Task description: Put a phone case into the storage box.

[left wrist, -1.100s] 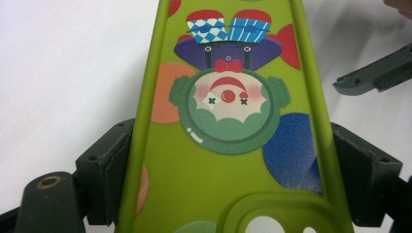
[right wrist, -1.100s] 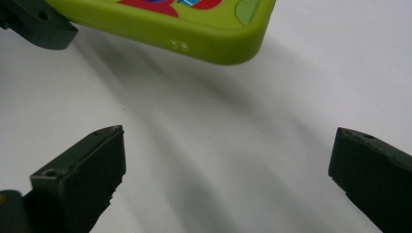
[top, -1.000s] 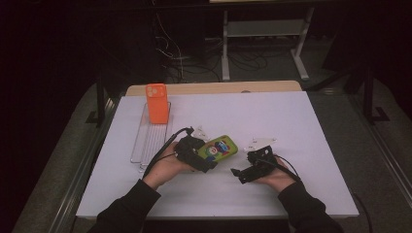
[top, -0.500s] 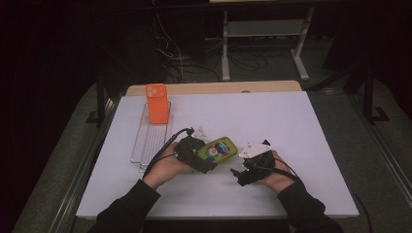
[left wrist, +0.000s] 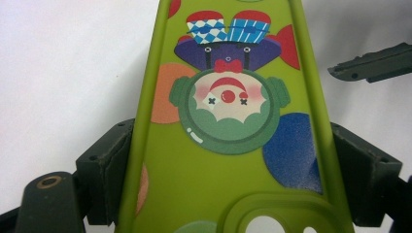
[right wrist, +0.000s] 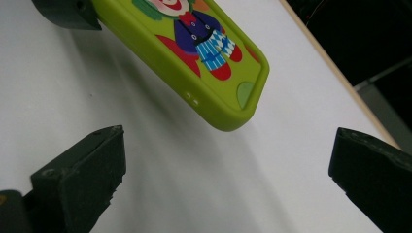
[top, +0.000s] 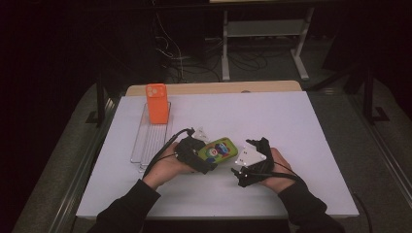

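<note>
Held green case clamped in left gripper, above table's near-middle. Right gripper, jaws wide and empty, turned to face case's free end since a second before; handover looked near.

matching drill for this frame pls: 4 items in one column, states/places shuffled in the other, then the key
Things:
1. green phone case
2. orange phone case
3. left gripper
4. right gripper

States or places:
A. jaws wide apart, nothing between them
B. standing upright at the far end of the wire rack
C. clamped by its long edges, held over the white table
D. jaws closed on a case

Pairs: 1-C, 2-B, 3-D, 4-A
</note>
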A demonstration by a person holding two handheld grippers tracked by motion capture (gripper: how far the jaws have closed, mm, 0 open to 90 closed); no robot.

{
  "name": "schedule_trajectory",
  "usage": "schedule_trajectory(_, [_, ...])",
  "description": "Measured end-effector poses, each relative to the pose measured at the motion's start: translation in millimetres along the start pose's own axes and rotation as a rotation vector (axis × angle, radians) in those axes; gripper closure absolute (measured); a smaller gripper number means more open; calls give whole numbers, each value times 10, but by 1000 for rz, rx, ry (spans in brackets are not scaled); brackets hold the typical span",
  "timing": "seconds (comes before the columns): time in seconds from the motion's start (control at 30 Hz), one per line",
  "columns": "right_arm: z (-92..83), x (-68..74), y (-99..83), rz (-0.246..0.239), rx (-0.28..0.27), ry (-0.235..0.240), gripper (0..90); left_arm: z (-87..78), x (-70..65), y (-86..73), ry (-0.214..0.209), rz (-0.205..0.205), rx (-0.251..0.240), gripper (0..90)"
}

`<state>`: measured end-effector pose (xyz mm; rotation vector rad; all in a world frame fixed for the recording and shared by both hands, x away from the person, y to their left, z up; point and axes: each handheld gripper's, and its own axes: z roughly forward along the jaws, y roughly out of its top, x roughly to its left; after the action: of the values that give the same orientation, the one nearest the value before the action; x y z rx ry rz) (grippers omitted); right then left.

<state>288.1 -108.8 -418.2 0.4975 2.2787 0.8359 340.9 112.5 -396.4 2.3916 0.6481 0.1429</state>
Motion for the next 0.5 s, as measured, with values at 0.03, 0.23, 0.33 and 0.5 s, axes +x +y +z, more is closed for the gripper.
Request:
schedule_trajectory(0.03, [-5,13,2,-15,4,-7,0,-2,2,0,0,4,4,151])
schedule_trajectory(0.23, [-10,62,20,-128,-3,-47,0,-8,5,1,-3,15,15,152])
schedule_trajectory(0.33, [-24,87,33,-173,-14,-72,0,-6,-1,-2,-6,4,13,152])
schedule_trajectory(0.5, [-42,118,49,-283,-21,-115,0,1,-14,0,-7,-9,7,152])
